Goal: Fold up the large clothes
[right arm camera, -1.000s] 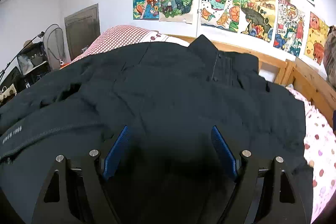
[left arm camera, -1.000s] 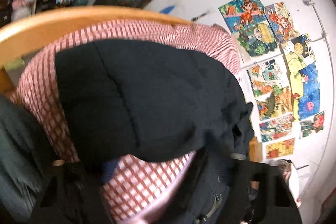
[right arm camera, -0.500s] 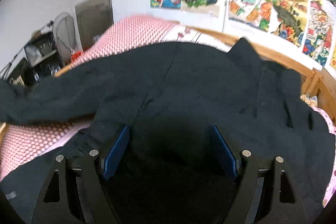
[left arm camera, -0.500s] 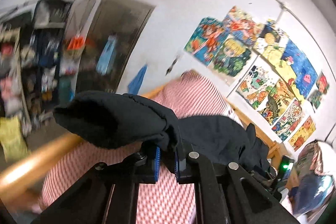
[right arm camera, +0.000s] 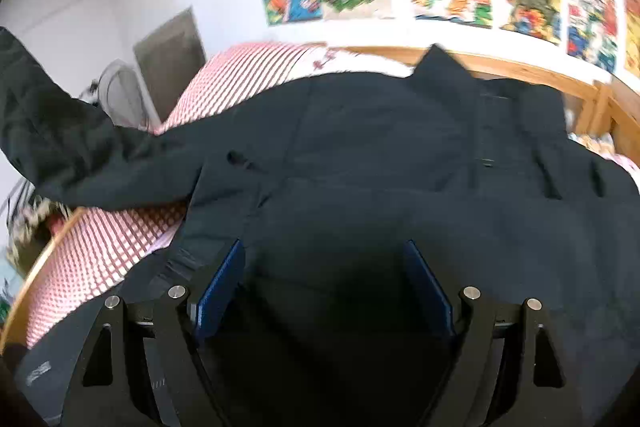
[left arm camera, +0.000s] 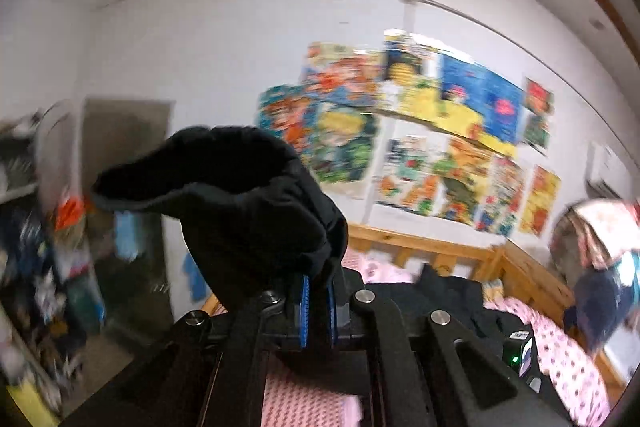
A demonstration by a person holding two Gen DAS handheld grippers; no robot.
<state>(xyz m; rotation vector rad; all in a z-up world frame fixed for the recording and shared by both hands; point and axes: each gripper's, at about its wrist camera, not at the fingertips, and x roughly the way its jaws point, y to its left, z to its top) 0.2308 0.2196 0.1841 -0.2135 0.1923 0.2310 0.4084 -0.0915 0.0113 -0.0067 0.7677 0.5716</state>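
Black jacket [right arm camera: 400, 163] sleeve [left arm camera: 248, 203], pinched tight in the left tongs [left arm camera: 318, 303], has been lifted up for folding, while the right tongs [right arm camera: 324, 291] are held wide open above it.

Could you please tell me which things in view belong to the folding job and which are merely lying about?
Job:
- dark jacket
- its sleeve, clamped in the left hand-held gripper
- right hand-held gripper, open over the jacket

Lying about:
- wall drawings
- checked bedding
- wooden bed rail

Black padded jacket [right arm camera: 400, 155] spread across bed, left sleeve [left arm camera: 240, 199] lifted clear
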